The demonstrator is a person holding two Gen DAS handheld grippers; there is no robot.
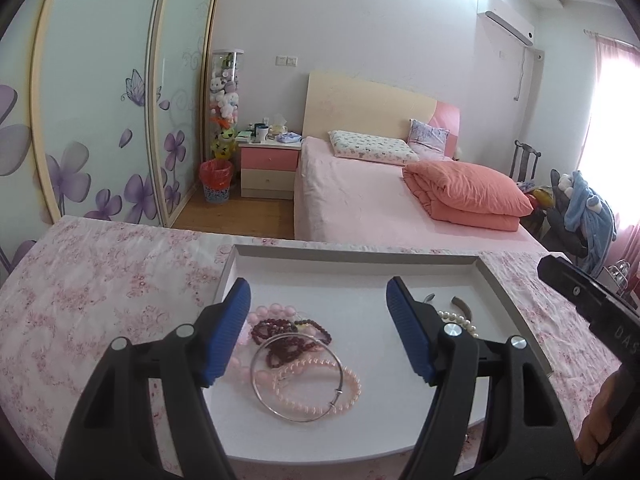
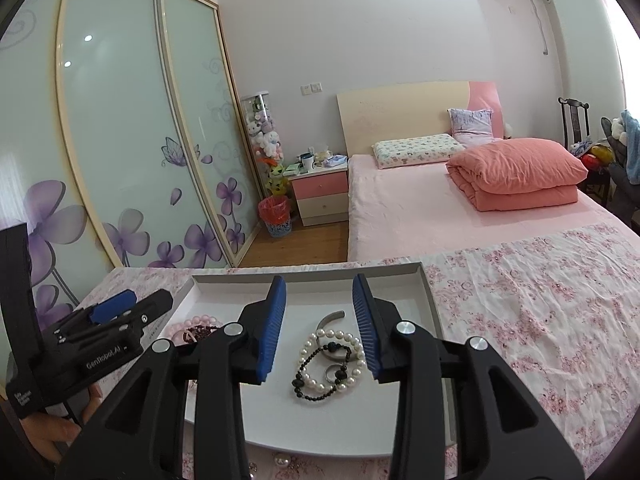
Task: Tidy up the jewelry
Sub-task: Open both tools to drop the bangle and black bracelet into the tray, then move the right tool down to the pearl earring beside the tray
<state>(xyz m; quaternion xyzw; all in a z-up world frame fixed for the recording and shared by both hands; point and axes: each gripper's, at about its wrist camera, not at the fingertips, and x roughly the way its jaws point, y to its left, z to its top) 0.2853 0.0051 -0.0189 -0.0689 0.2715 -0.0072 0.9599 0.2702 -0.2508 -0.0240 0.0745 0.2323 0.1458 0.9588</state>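
Observation:
A white shallow tray (image 1: 360,258) lies on a pink floral cloth. In the left wrist view its left part holds a silver bangle (image 1: 296,414), a pink bead bracelet (image 1: 348,398), dark red beads (image 1: 280,350) and larger pink beads (image 1: 276,312). My left gripper (image 1: 318,330) is open and empty above this heap. In the right wrist view a white pearl bracelet (image 2: 352,376), a black bead bracelet (image 2: 308,390), a silver ring (image 2: 331,374) and a grey cuff (image 2: 330,318) lie in the tray (image 2: 424,292). My right gripper (image 2: 320,326) is open and empty above them.
The floral cloth (image 2: 540,312) covers the table around the tray. A loose pearl (image 2: 283,461) lies on it by the tray's near edge. Behind are a pink bed (image 1: 360,200), a nightstand (image 1: 270,168), a bin (image 1: 216,184) and sliding wardrobe doors (image 1: 100,120).

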